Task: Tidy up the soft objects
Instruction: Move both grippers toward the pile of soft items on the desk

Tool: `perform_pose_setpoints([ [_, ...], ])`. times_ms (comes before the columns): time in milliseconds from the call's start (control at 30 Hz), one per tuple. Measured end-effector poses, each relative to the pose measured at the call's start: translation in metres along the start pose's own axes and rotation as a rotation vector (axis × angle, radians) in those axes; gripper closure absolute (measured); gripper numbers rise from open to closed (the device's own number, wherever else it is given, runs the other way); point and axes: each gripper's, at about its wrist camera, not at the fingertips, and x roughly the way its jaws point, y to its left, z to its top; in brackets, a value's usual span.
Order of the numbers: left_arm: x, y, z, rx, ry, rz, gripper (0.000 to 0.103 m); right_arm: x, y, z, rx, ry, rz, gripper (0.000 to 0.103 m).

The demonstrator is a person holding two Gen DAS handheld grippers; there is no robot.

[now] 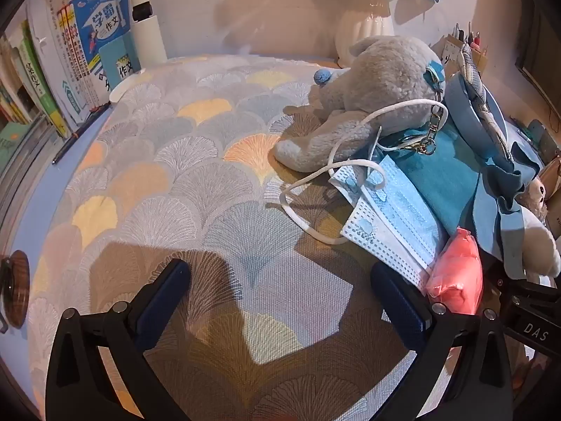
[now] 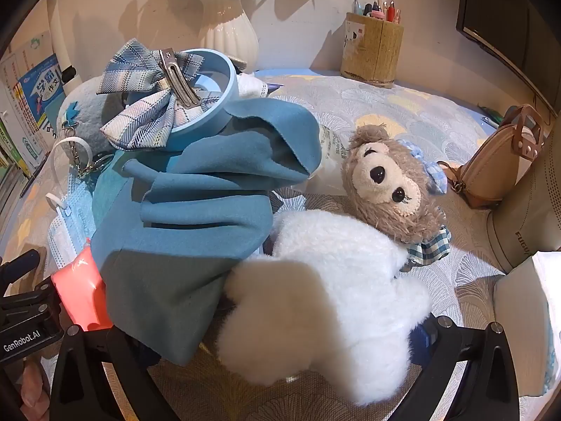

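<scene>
My left gripper (image 1: 280, 301) is open and empty over the patterned mat (image 1: 196, 161). To its right lie a blue face mask (image 1: 389, 221), a pink soft packet (image 1: 455, 273), a blue cloth (image 1: 445, 182) and a grey plush toy (image 1: 378, 98). My right gripper (image 2: 280, 343) is open, with its jaws wide around a white fluffy plush (image 2: 322, 280) and the hanging end of the blue cloth (image 2: 196, 203); its fingertips are hidden. A brown bear plush (image 2: 392, 186) lies behind the white plush. A plaid bow (image 2: 150, 105) rests on a round blue box (image 2: 217, 105).
Books (image 1: 91, 49) stand at the far left. A white vase (image 2: 228, 35) and a pen holder (image 2: 371, 49) stand at the back wall. A tan bag (image 2: 498, 165) and a beige device (image 2: 533, 207) sit at the right.
</scene>
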Motion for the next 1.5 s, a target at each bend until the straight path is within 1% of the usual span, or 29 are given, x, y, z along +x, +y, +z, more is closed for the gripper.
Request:
perform_pose_setpoints([
  [67,-0.001,0.0,0.0,0.004,0.004,0.004,0.0,0.0,0.0,0.0,0.002,0.0,0.004,0.0],
  [133,-0.004,0.0,-0.003,0.018,0.025,-0.001,0.0,-0.001,-0.001,0.0,-0.004,0.016,0.012,0.0],
  [233,-0.017,0.0,-0.014,0.062,0.052,-0.028,0.0,-0.007,-0.002,-0.004,-0.066,0.088,0.051,0.0],
  [267,-0.023,0.001,-0.019,0.073,0.05,-0.044,0.0,-0.009,-0.003,-0.008,-0.064,0.099,0.063,0.0],
  [400,-0.051,0.005,-0.034,0.069,-0.003,-0.113,0.0,-0.025,-0.003,-0.03,-0.094,0.1,0.068,0.0],
  [467,-0.071,0.007,-0.034,0.081,-0.067,-0.124,0.0,-0.04,-0.006,-0.047,-0.112,0.098,0.105,0.0],
  [533,-0.09,0.007,-0.034,0.091,-0.128,-0.136,0.0,-0.055,-0.009,-0.054,-0.1,0.065,0.15,0.0],
  [600,-0.106,0.005,-0.029,0.097,-0.176,-0.151,0.0,-0.076,-0.009,-0.055,-0.095,-0.015,0.178,0.0],
  [700,-0.127,-0.001,-0.011,0.123,-0.242,-0.131,0.0,-0.101,-0.011,-0.045,-0.097,-0.132,0.165,0.0],
  [767,-0.132,0.001,0.002,0.124,-0.279,-0.147,0.0,-0.117,-0.015,-0.039,-0.106,-0.224,0.137,0.0],
  [800,-0.129,0.002,0.006,0.119,-0.286,-0.151,0.0,-0.12,-0.016,-0.037,-0.115,-0.26,0.123,0.0],
  [867,-0.118,0.001,0.006,0.109,-0.289,-0.135,0.0,-0.119,-0.012,-0.029,-0.128,-0.342,0.086,0.0],
  [900,-0.112,0.001,0.002,0.108,-0.296,-0.136,0.0,-0.114,-0.015,-0.028,-0.116,-0.352,0.08,0.0],
  [967,-0.094,0.0,-0.006,0.104,-0.31,-0.141,0.0,-0.097,-0.022,-0.021,-0.08,-0.322,0.086,0.0],
  [1067,-0.067,-0.003,-0.011,0.108,-0.291,-0.114,0.0,-0.081,-0.028,-0.02,-0.035,-0.294,0.137,0.0],
  [1167,-0.051,0.001,-0.016,0.09,-0.273,-0.119,0.0,-0.068,-0.023,-0.021,-0.038,-0.26,0.127,0.0],
  [1200,-0.047,0.003,-0.016,0.077,-0.256,-0.136,0.001,-0.066,-0.023,-0.021,-0.036,-0.251,0.132,0.0],
  [1233,-0.044,0.008,-0.015,0.055,-0.232,-0.176,0.001,-0.066,-0.023,-0.023,-0.032,-0.253,0.134,0.0],
  [1267,-0.044,0.012,-0.015,0.034,-0.23,-0.202,0.001,-0.066,-0.023,-0.024,-0.035,-0.259,0.133,0.0],
  [1300,-0.043,0.015,-0.016,0.011,-0.231,-0.197,0.001,-0.066,-0.022,-0.025,-0.038,-0.259,0.132,0.0],
  [1367,-0.04,0.016,-0.018,0.0,-0.218,-0.19,0.001,-0.066,-0.022,-0.027,-0.044,-0.267,0.13,0.0],
  [1500,-0.042,0.015,-0.023,0.008,-0.223,-0.188,0.001,-0.068,-0.022,-0.028,-0.048,-0.282,0.133,0.0],
])
